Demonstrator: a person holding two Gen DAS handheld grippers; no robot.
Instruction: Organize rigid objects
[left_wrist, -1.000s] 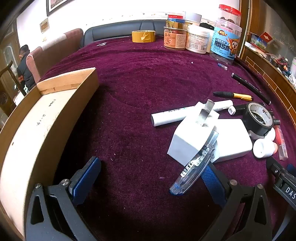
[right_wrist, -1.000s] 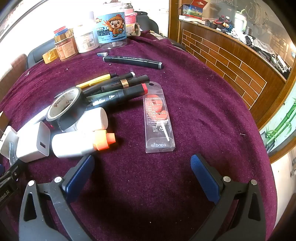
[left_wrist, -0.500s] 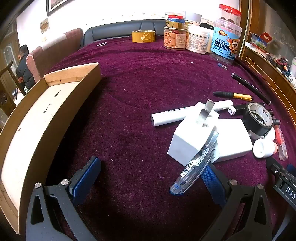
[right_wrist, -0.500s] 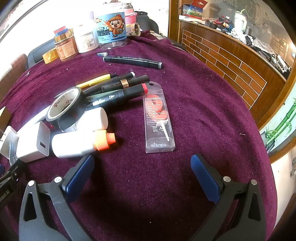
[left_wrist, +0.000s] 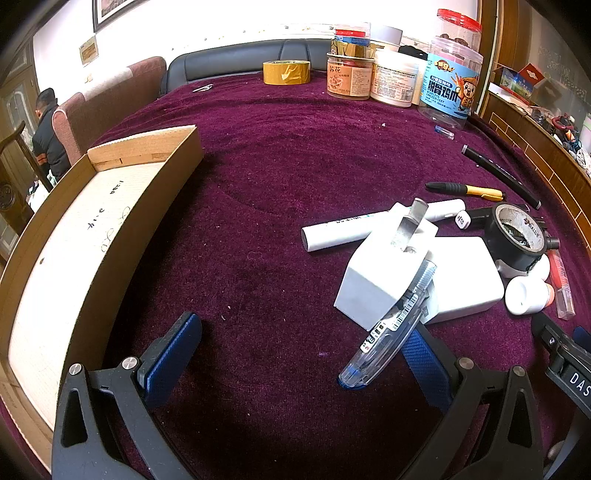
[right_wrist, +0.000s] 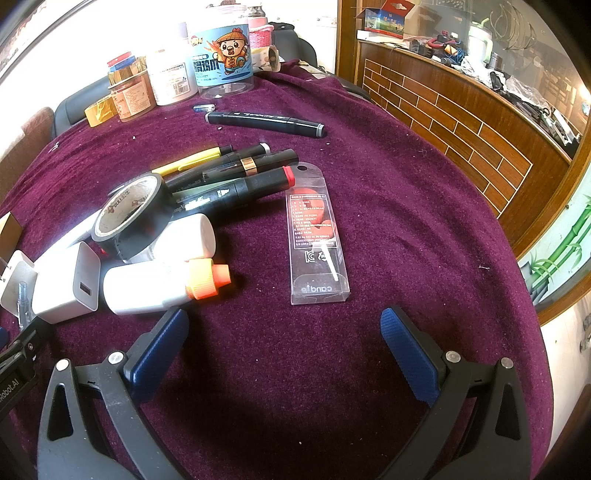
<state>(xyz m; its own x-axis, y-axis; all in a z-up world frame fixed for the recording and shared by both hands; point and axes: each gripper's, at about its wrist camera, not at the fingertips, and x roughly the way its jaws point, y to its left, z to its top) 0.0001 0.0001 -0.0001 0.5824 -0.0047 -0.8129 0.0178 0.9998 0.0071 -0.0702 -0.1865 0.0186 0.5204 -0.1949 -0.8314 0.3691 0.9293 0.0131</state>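
Left wrist view
Left gripper (left_wrist: 299, 354): I see its jaws spread wide, nothing between the blue pads, low over the purple cloth (left_wrist: 280, 177).
Cardboard tray (left_wrist: 159, 177): at 9 o'clock, open side up, handwriting on its floor.
Clear pen (left_wrist: 391, 317): at 4 o'clock, leaning on the white charger block (left_wrist: 380, 273), its tip just beside my right pad.
White tube (left_wrist: 373, 225): at 2 o'clock, lying behind the charger.
Black tape roll (left_wrist: 517, 236): at 3 o'clock, resting on the pile.
Jars (left_wrist: 399, 77): at 12 to 1 o'clock, far edge, beside a yellow tape roll (left_wrist: 286, 72).

Right wrist view
Right gripper (right_wrist: 284, 343): I see it released, jaws wide apart and empty.
Clear packet (right_wrist: 314, 236): at 12 o'clock, flat on the cloth, just ahead of the pads.
Orange-capped bottle (right_wrist: 159, 284): at 10 o'clock, lying on its side, touching the charger.
Markers (right_wrist: 236, 177): at 11 o'clock, bundled behind the black tape roll.
Lone black marker (right_wrist: 264, 120): at 12 o'clock, farther off, apart from the pile.
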